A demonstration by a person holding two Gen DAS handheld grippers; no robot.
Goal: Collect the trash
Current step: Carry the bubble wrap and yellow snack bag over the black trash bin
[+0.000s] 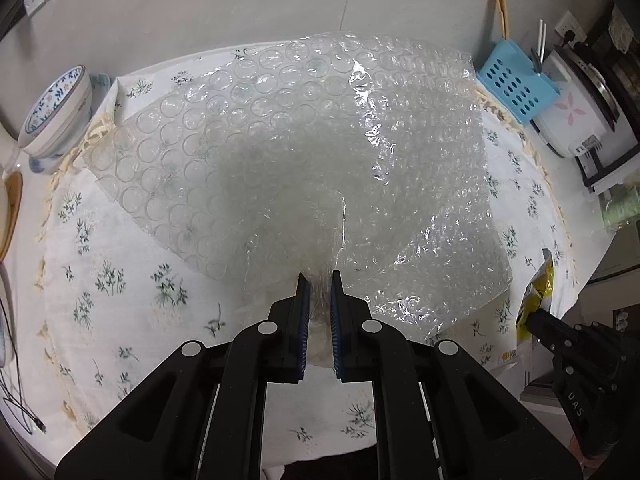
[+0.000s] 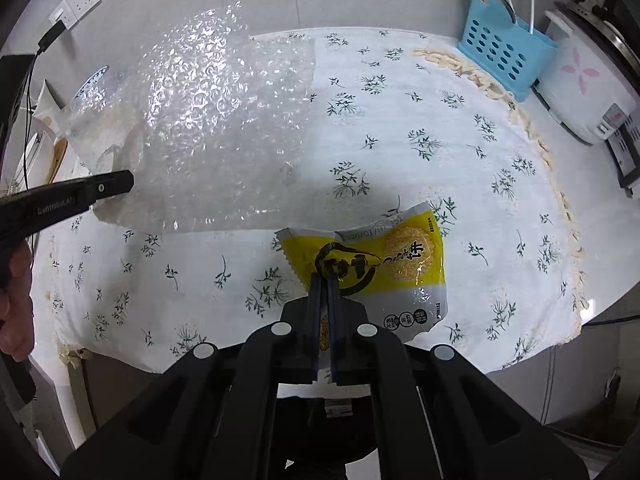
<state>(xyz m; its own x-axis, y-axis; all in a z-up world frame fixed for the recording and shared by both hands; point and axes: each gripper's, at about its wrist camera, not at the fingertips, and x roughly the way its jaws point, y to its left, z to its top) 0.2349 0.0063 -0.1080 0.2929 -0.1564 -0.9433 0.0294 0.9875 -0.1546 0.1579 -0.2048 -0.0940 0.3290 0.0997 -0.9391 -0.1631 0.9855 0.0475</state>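
Note:
A big sheet of clear bubble wrap [image 1: 320, 152] hangs above the flowered tablecloth [image 1: 120, 280], and my left gripper [image 1: 319, 280] is shut on its near edge. The same bubble wrap [image 2: 208, 128] fills the left of the right wrist view, with the left gripper [image 2: 124, 182] clamped on it from the side. A yellow and white snack wrapper [image 2: 384, 264] dangles over the cloth, pinched at its lower left corner by my right gripper [image 2: 325, 280]. In the left wrist view the snack wrapper [image 1: 538, 296] and the right gripper [image 1: 532, 320] appear at the right edge.
A blue perforated utensil holder [image 2: 500, 52] and a white rice cooker [image 2: 588, 92] stand at the back right. A blue-patterned bowl [image 1: 56, 108] sits at the far left. The tablecloth's [image 2: 440, 140] front edge hangs off the counter, and a hand [image 2: 16, 296] shows at the left.

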